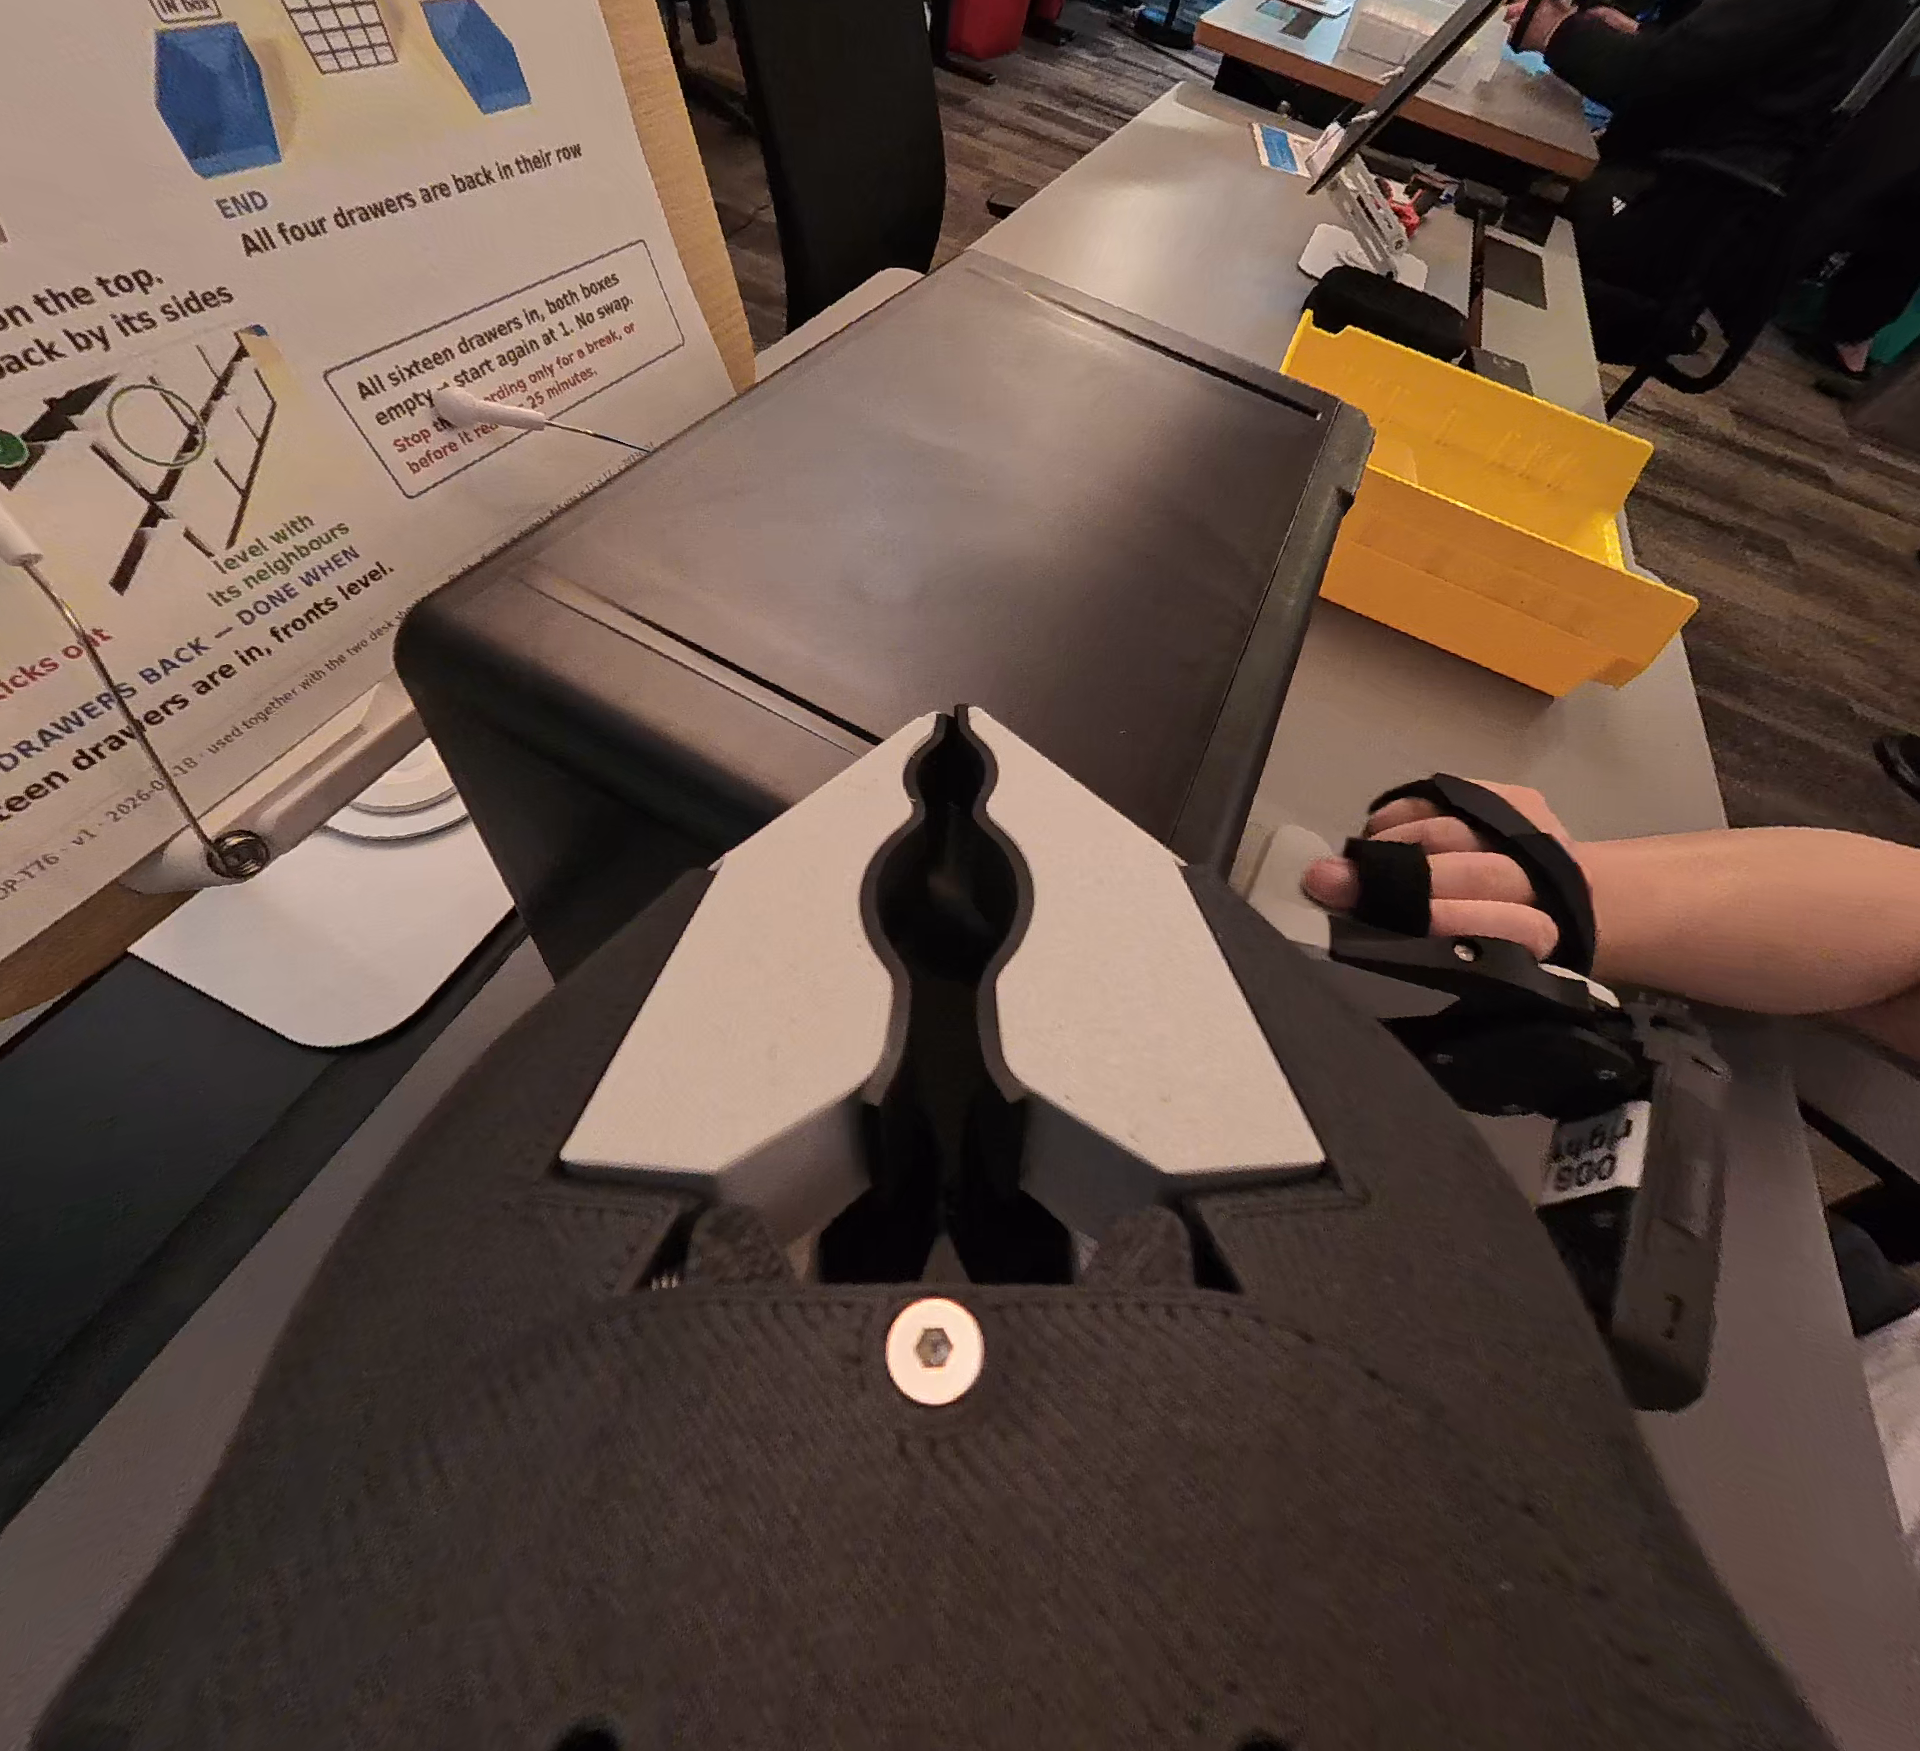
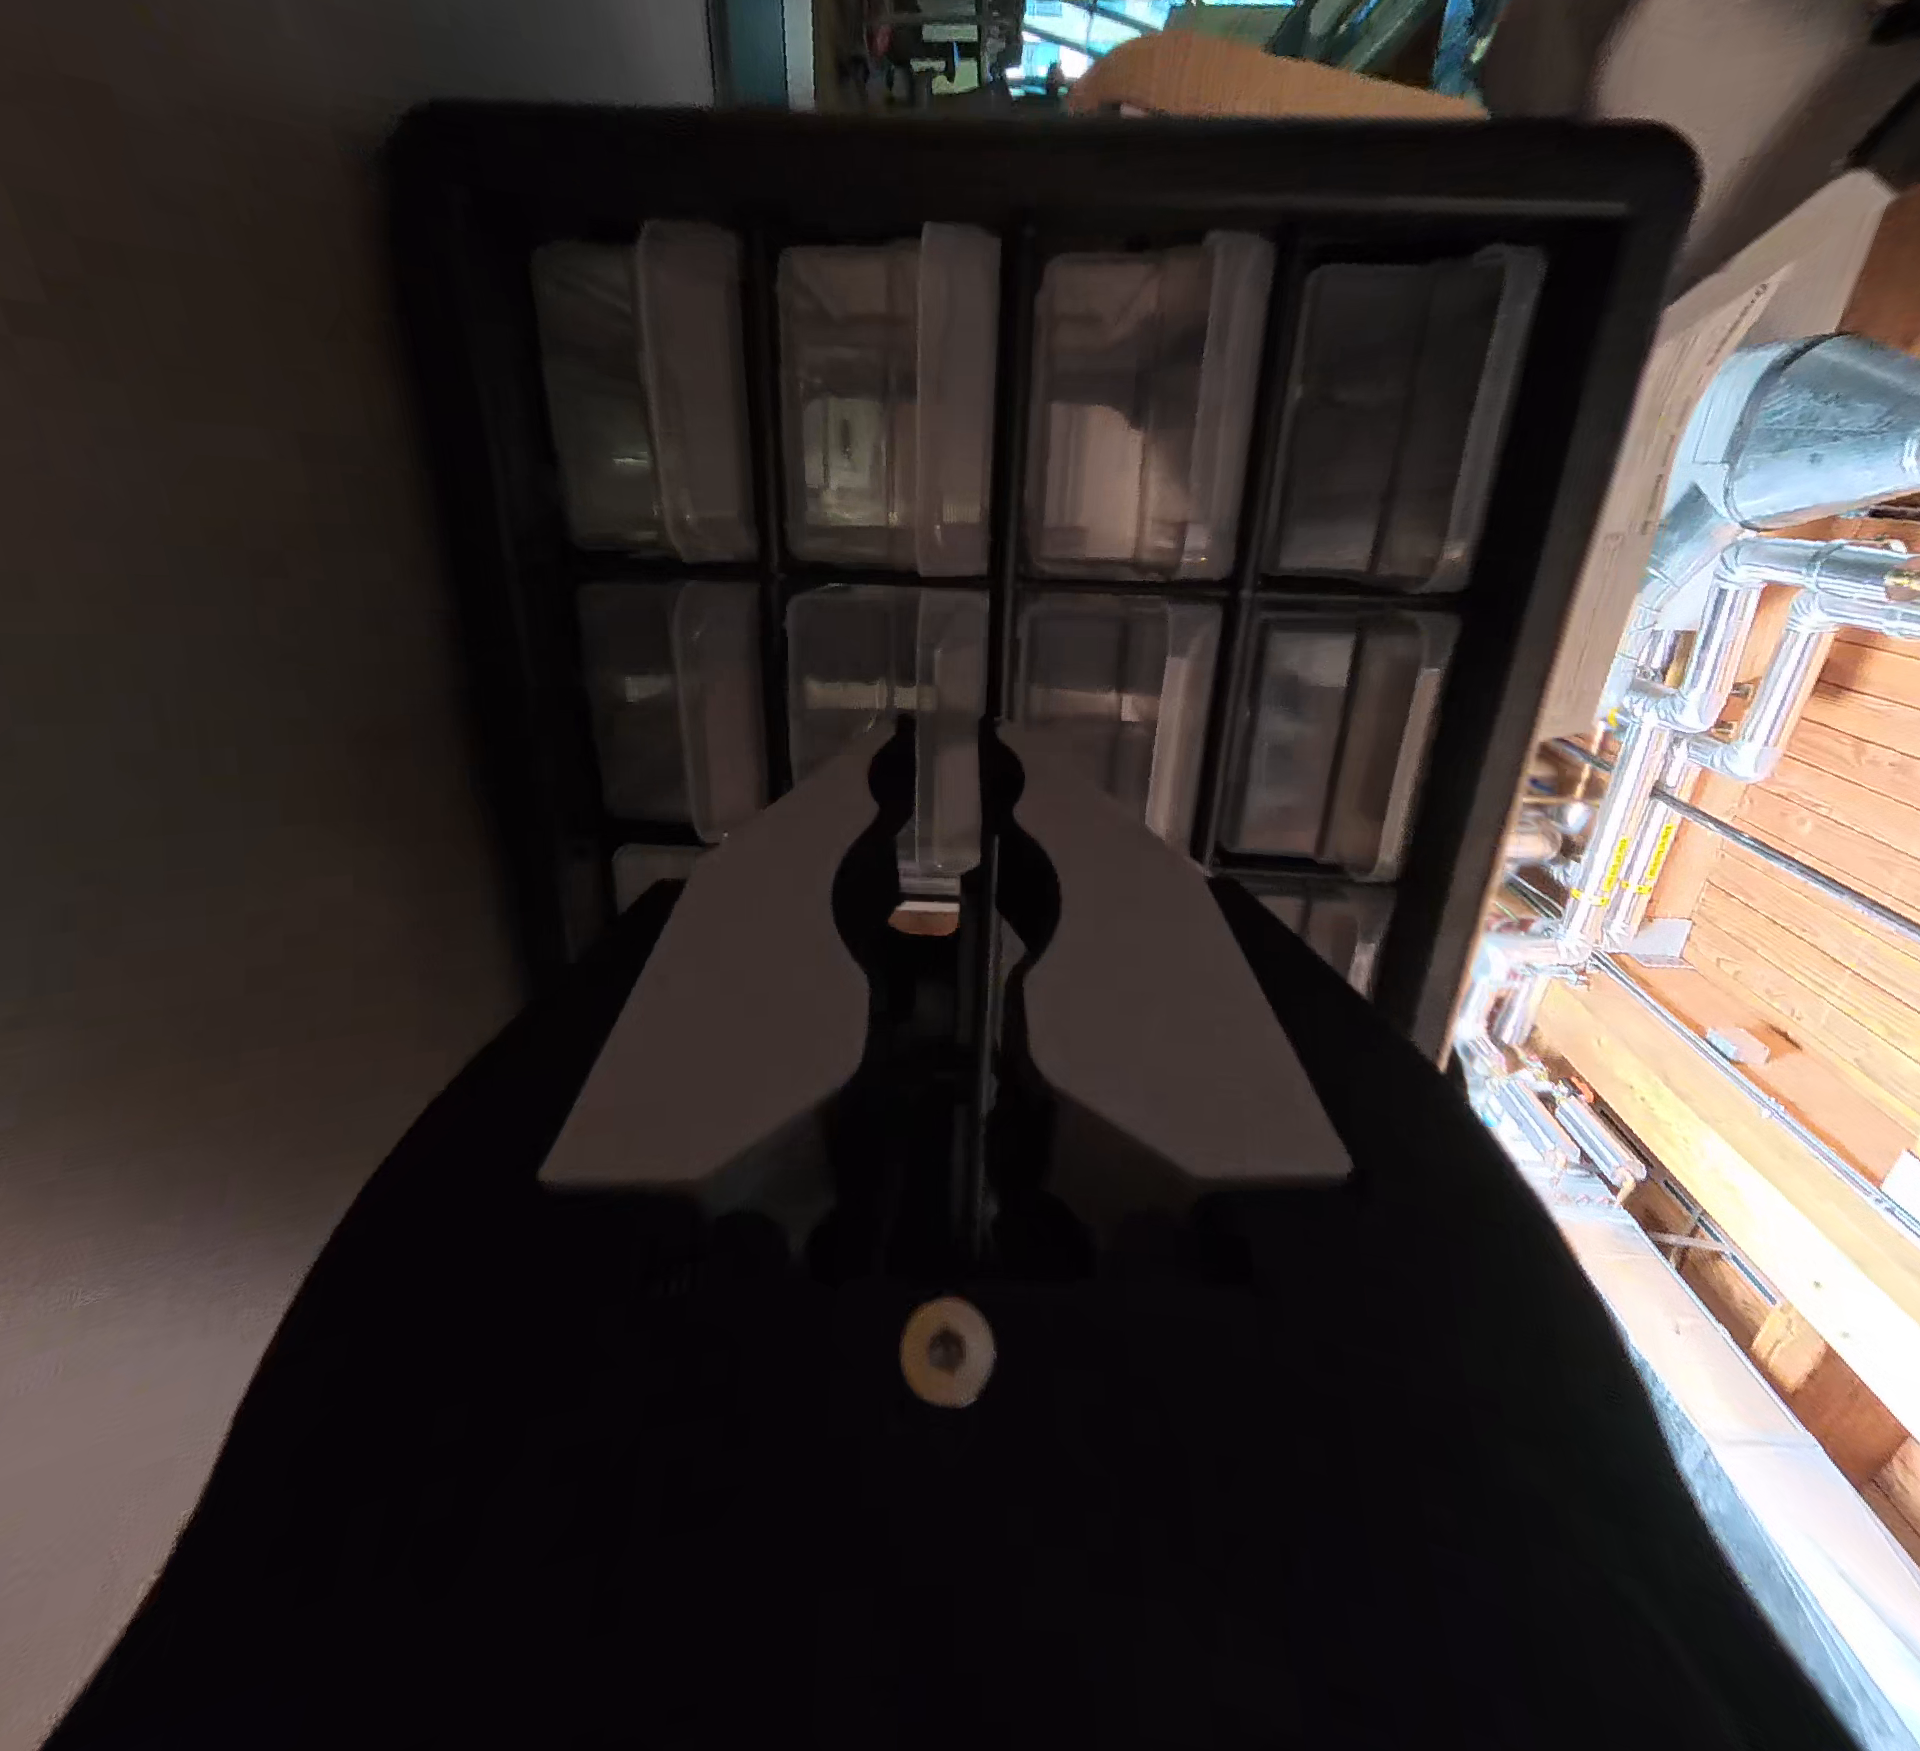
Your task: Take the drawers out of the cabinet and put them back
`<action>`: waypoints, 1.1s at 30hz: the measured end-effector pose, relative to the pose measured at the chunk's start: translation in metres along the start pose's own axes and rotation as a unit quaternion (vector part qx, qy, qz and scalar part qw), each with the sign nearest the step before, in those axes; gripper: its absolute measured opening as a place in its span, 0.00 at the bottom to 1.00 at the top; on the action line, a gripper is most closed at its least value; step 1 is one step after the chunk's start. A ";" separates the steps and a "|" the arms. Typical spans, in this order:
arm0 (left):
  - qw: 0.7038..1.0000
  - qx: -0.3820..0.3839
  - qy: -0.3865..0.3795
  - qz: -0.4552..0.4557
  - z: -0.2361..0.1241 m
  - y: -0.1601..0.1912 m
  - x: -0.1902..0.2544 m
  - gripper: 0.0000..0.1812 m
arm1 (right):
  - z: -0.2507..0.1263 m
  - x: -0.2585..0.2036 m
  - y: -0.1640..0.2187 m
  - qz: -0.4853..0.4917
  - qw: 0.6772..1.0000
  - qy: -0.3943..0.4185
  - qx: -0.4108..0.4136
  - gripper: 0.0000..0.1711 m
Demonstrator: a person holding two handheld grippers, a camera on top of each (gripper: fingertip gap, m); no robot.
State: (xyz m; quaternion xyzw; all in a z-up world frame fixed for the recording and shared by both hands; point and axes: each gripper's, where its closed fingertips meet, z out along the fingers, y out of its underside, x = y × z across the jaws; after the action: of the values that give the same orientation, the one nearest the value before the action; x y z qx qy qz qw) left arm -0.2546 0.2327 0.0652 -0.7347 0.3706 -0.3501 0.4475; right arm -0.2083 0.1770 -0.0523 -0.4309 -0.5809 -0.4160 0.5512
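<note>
The black cabinet [image 1: 935,475] stands on the grey table, and I see its top in the left wrist view. My left gripper [image 1: 958,719] is shut and empty, just over the cabinet's near top edge. The right wrist view is rolled sideways and faces the cabinet's front [image 2: 1039,163], a grid of clear plastic drawers. My right gripper [image 2: 951,745] is shut on the handle of one clear drawer [image 2: 883,673] in the grid's middle. The hand holding the right gripper [image 1: 1455,870] shows at the cabinet's front, with its fingertips hidden.
A yellow bin [image 1: 1486,506] lies on the grey table [image 1: 1174,184] right of the cabinet. An instruction sheet [image 1: 312,247] stands on a holder at the left. A tilted screen on a stand [image 1: 1455,39] and a seated person [image 1: 1714,70] are at the far end. Tip to tip, the grippers are about 15 centimeters apart.
</note>
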 end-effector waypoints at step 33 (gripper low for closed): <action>1.000 0.006 0.015 -0.009 0.000 0.000 0.000 0.00 | -0.140 -0.040 -0.030 0.115 0.860 -0.495 -0.046 0.10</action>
State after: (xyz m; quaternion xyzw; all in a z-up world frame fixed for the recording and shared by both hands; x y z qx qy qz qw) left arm -0.2543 0.2325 0.0653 -0.7296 0.3686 -0.3678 0.4433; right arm -0.1969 0.0330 -0.0860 -0.6686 -0.7039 -0.1081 0.2140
